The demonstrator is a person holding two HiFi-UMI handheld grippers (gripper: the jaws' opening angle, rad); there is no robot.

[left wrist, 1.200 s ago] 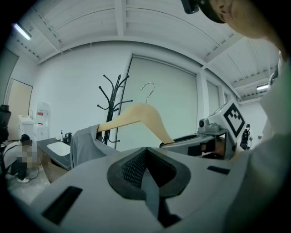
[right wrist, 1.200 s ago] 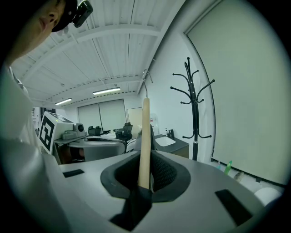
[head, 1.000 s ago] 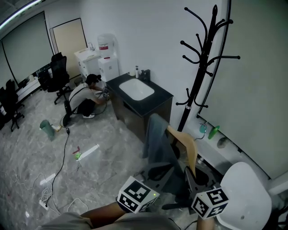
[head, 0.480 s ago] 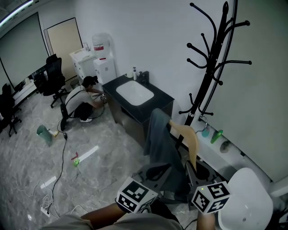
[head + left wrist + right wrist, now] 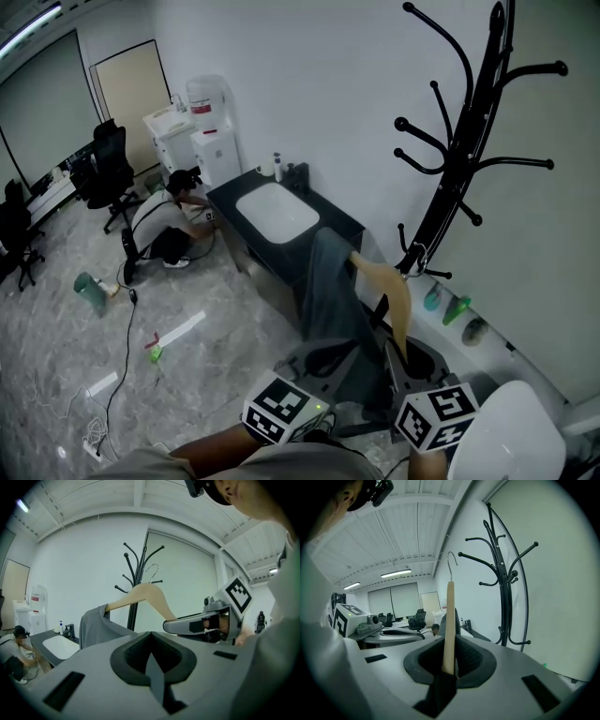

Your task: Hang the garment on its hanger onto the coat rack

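Note:
A black coat rack (image 5: 469, 141) stands against the white wall at the right. Below it, a wooden hanger (image 5: 389, 292) carries a grey garment (image 5: 328, 295) draped over its left end. My right gripper (image 5: 394, 361) is shut on the hanger's lower end. In the right gripper view the hanger (image 5: 450, 620) rises upright from the right gripper (image 5: 449, 660), its metal hook (image 5: 451, 559) level with the rack's (image 5: 504, 583) arms. My left gripper (image 5: 321, 361) is shut on a fold of the garment (image 5: 157, 681). From the left gripper (image 5: 151, 653), the hanger (image 5: 145, 595) shows in front of the rack (image 5: 136, 573).
A black cabinet with a white sink (image 5: 277, 208) stands just beyond the garment. A person (image 5: 164, 225) crouches on the floor by a water dispenser (image 5: 208, 122). Office chairs (image 5: 103, 164) are at far left, cables lie on the floor, and a white round seat (image 5: 511, 431) is at lower right.
The rack has grown larger and nearer in the head view. The hanger and garment sit closer below its arms. Both grippers keep their hold.

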